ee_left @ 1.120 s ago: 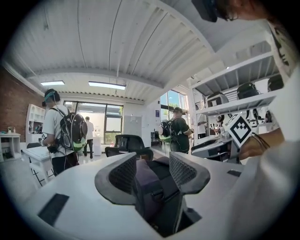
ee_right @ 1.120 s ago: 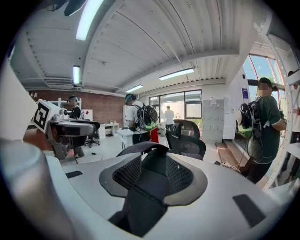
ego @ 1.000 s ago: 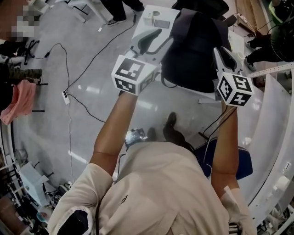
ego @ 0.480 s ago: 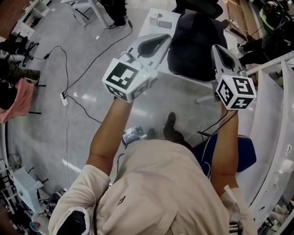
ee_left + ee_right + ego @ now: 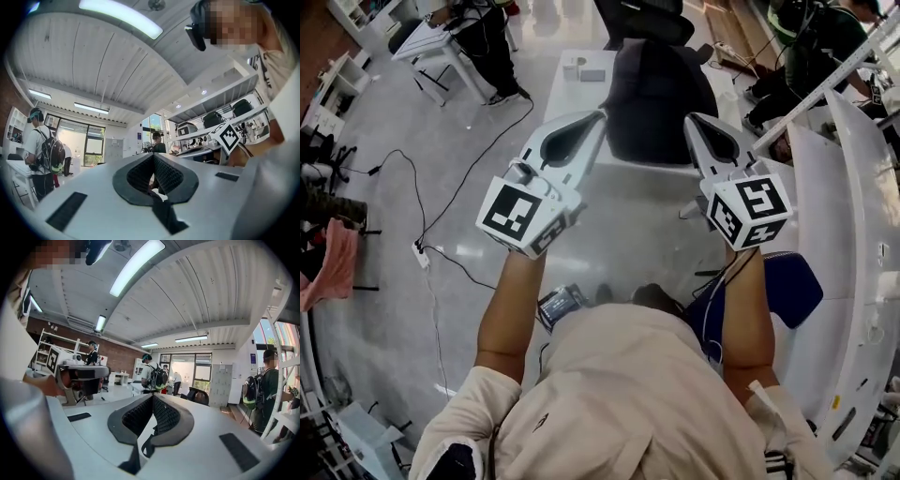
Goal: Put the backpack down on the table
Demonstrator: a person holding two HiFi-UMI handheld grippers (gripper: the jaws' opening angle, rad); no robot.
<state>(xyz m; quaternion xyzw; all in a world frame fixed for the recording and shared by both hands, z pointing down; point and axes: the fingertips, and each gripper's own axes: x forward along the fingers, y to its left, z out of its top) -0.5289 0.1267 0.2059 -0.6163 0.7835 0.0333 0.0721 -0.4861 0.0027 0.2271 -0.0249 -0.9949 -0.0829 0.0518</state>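
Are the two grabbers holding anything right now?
No, nothing. The left gripper and right gripper have their jaws shut with nothing between them. The backpack sits on the table, held by neither.

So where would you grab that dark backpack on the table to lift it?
Probably by its two side edges, left gripper from its left, right gripper from its right: the backpack is a wide, rounded bulk on the table, and no handle shows here.

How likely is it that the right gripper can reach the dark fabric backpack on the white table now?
Probably yes: the right gripper, shut and empty, hangs near the backpack, with nothing visible between them.
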